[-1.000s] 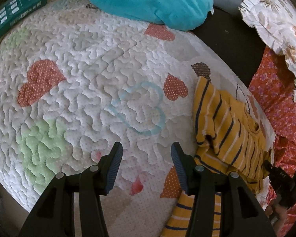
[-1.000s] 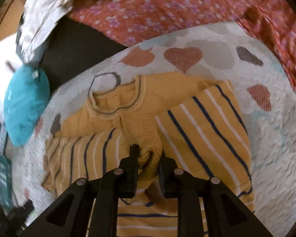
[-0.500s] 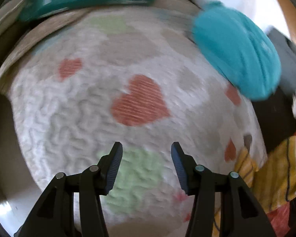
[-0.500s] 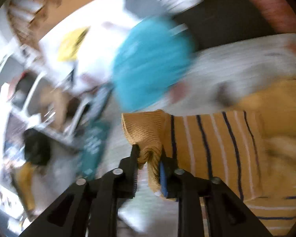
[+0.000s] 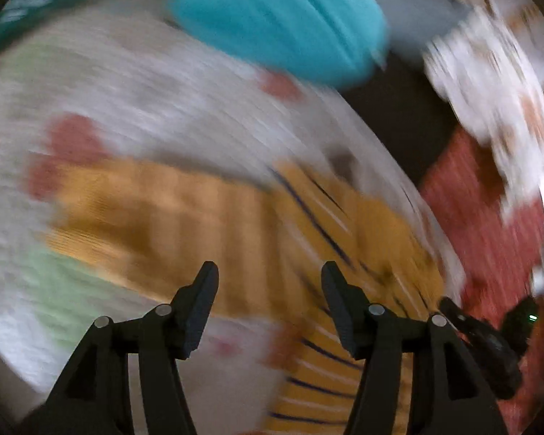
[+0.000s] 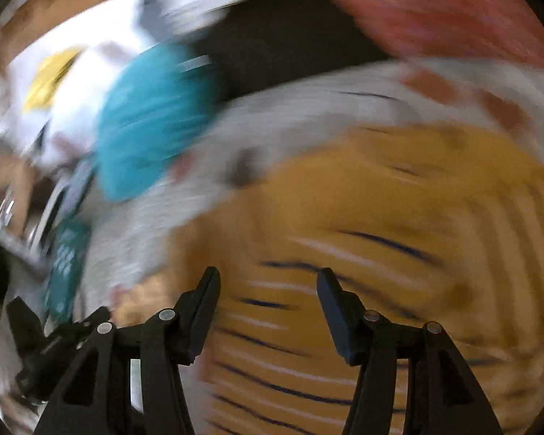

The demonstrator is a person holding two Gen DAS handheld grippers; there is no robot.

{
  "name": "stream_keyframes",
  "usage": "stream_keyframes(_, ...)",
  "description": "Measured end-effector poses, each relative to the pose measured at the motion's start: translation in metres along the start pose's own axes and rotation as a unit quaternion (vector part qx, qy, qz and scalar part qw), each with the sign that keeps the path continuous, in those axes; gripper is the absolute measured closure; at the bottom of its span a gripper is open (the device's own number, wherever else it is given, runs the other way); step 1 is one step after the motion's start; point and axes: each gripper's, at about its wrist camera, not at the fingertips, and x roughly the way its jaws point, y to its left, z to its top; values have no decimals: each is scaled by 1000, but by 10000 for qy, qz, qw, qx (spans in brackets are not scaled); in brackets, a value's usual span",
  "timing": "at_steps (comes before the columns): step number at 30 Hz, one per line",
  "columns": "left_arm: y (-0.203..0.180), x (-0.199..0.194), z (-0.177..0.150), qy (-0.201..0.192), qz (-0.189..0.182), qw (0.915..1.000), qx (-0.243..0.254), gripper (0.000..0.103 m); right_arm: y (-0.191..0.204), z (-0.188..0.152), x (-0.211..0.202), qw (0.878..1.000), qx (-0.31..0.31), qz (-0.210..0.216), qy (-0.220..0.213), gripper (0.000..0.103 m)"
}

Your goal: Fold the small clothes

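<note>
Both grippers open and empty above a yellow striped sweater (image 6: 380, 217) on a heart-patterned quilt (image 5: 145, 83)

Fingers of left gripper (image 5: 268, 290) and right gripper (image 6: 268, 290) are spread apart, nothing held; folding judged midway, a fresh edge to be grasped next

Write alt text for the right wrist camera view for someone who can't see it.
Motion-blurred fisheye view: the open right gripper hangs over a mustard striped top lying on a white heart-print quilt. A teal cushion sits at upper left, red fabric at upper right.
</note>
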Motion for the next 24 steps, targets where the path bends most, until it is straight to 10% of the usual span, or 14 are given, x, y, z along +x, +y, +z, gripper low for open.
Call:
stream_keyframes(3, -47, 46, -14, 719, -377, 9956, 460, 45, -59, -13, -24, 9984, 536, -175, -107, 43)
stream_keyframes(10, -133, 119, -50, 933, 350, 9783, 1817, 39, -121, -45, -49, 9955, 902, -142, -238, 43)
stream_keyframes(15, -165, 130, -43, 1401, 430, 9575, 2483, 99, -141, -56, -57, 9946, 1001, -94, -253, 43)
stream_keyframes(20, -144, 104, 2, 1331, 634, 9551, 2572, 99, -149, -50, -69, 9947, 934, -109, -423, 43)
stream_keyframes(24, -120, 98, 24, 1111, 1669, 9407, 2736, 98, -146, -45, -73, 9955, 762, -172, -534, 43)
